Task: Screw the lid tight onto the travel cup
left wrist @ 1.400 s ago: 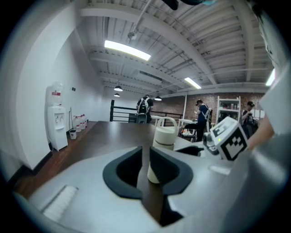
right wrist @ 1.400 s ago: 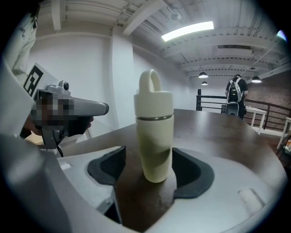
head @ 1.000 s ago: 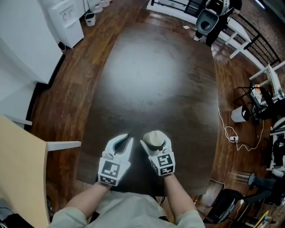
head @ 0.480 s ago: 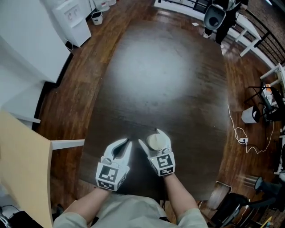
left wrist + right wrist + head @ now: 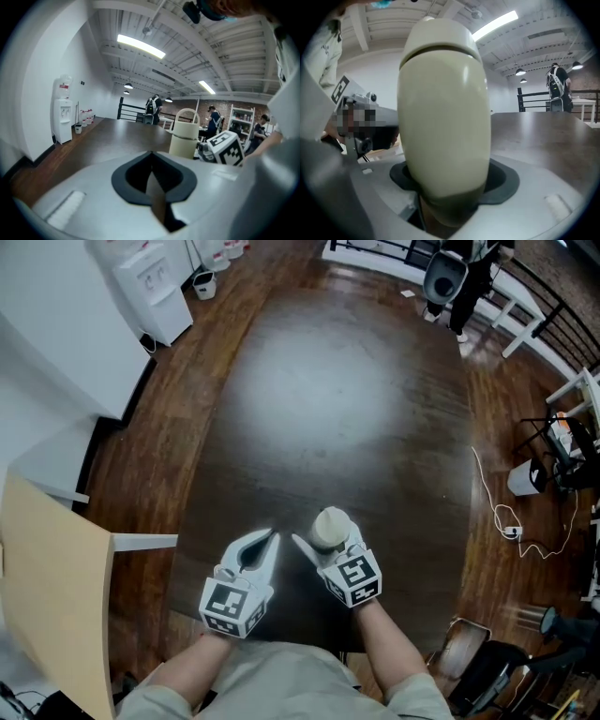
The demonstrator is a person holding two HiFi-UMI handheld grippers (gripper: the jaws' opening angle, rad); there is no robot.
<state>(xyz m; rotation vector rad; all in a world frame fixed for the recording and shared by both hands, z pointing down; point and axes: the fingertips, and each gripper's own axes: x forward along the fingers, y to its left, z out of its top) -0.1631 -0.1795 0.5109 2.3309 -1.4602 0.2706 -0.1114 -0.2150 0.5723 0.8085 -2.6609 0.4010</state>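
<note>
- Head view puts the travel cup (image 5: 330,521) upright near the front edge of the dark tabletop (image 5: 337,399), standing between the jaws of the right gripper (image 5: 326,534).
- Those jaws have just been closing in. They now look pressed against the cup's sides, and its cream body fills the right gripper view.
- Against a second ago, the cup and the right gripper sit slightly farther from the person's body. My reading is that the cup is being secured so the top can be turned against a firm hold.
- The lid (image 5: 440,33) already sits on the cup, with a thin seam showing beneath it. In the left gripper view its loop handle stands up on top. Whether it is screwed tight cannot be told.
- The left gripper (image 5: 268,540) has hardly shifted. Its jaws are fully together on nothing, and it sits just beside the cup on the left without touching it.
- It would probably have to open before it could take the lid, so the twisting step looks not yet started.
- Nothing lies between the two grippers.
- A water dispenser (image 5: 150,282) stands on the floor well off to the left, a pale wooden panel (image 5: 47,587) sits at the near left, and a white cable (image 5: 497,521) trails on the floor to the right.
</note>
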